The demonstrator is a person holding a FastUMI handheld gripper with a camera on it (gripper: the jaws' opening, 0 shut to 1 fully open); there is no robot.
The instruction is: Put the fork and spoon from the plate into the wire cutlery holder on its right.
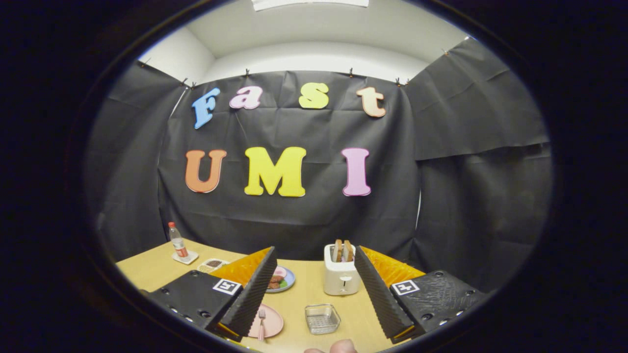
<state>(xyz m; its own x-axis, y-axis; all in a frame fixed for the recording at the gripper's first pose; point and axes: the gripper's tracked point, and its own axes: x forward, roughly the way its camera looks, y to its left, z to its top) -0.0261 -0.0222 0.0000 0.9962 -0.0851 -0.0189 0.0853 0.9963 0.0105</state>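
Note:
A pink plate [271, 321] lies on the wooden table, partly hidden behind my left finger. A pink fork [261, 322] rests on it; the spoon is hidden from me. To the plate's right stands the wire cutlery holder [322, 318], with nothing visible inside. My gripper [314, 287] hangs open well above the table, with plate and holder below and between the fingers. Nothing is held between its fingers.
A white toaster [341, 274] with bread slices stands beyond the holder. A blue plate of food [283, 280] sits behind the left finger. A bottle on a coaster [178, 242] and a small dish [212, 264] stand at the far left. A person's fingertips [338, 347] show at the near edge.

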